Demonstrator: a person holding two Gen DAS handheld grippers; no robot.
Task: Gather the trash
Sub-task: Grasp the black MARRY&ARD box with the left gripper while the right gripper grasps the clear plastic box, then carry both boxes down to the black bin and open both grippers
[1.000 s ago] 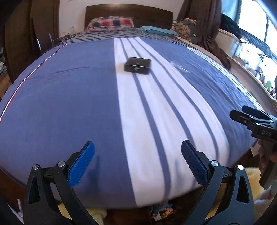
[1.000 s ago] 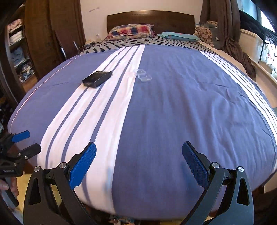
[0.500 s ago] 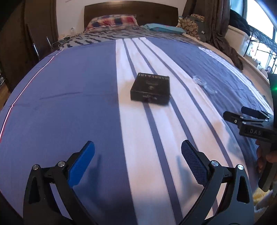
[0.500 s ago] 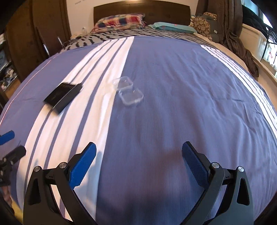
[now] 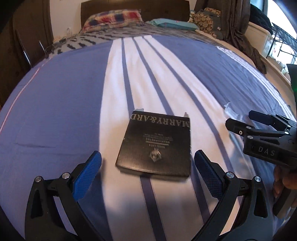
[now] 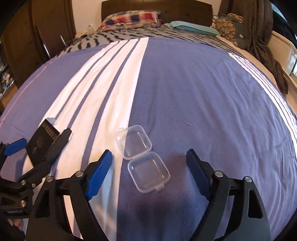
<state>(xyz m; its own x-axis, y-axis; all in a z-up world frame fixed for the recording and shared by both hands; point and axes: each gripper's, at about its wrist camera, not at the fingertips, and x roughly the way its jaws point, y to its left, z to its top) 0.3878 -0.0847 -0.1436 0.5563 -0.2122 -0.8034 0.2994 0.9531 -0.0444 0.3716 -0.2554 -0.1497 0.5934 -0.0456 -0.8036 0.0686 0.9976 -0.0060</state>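
A flat black box (image 5: pixel 157 144) with upside-down white lettering lies on the white stripe of the bed cover. My left gripper (image 5: pixel 148 172) is open, its blue pads on either side of the box's near end, not touching. A clear plastic hinged case (image 6: pixel 143 157) lies open on the blue part of the cover. My right gripper (image 6: pixel 148 165) is open with the case between its pads. The black box (image 6: pixel 42 146) and the left gripper (image 6: pixel 39 146) show at the left of the right wrist view. The right gripper (image 5: pixel 248 120) shows at the right of the left wrist view.
The bed (image 5: pixel 55 111) has a blue and white striped cover. Pillows (image 5: pixel 111 20) and a dark headboard (image 5: pixel 133 5) are at the far end. A dark wardrobe (image 6: pixel 37 37) stands on the left, curtains (image 6: pixel 263 27) and a window ledge on the right.
Both grippers have moved forward over the bed. The black box now sits between the left pads and the clear case between the right pads. Both grippers stay open.
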